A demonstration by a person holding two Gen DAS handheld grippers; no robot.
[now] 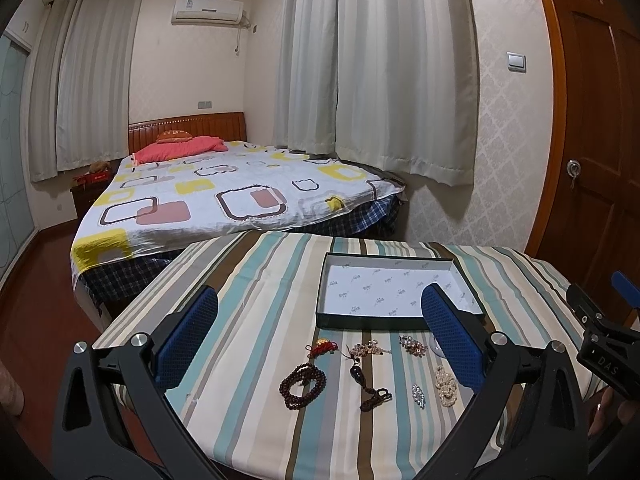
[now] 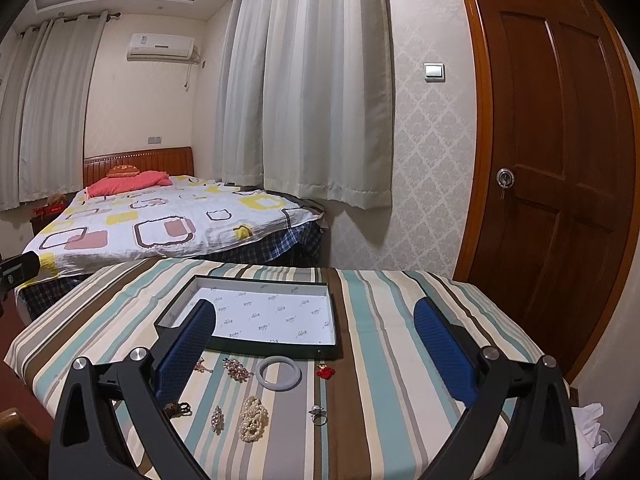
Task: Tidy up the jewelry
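An empty dark-rimmed tray (image 1: 384,258) with white printed lining lies on the striped table. In front of it lie a dark bead bracelet (image 1: 303,386), a red knot charm (image 1: 322,347), a crystal brooch (image 1: 413,344), a dark pendant on a cord (image 1: 370,390) and a pearl bracelet (image 1: 446,386). The right wrist view shows the tray (image 2: 256,282), a pale bangle (image 2: 278,373), a ring (image 2: 319,416), the pearl bracelet (image 2: 253,424) and a small rhinestone brooch (image 2: 217,420). My left gripper (image 1: 320,296) and right gripper (image 2: 314,306) hover open above the jewelry, holding nothing.
A bed (image 1: 224,196) stands beyond the table's far edge. Curtains (image 1: 400,80) and a wooden door (image 2: 560,184) are to the right. Something white and crumpled (image 2: 592,428) lies beside the table's right corner. Part of the right gripper's body (image 1: 600,344) shows at the left view's edge.
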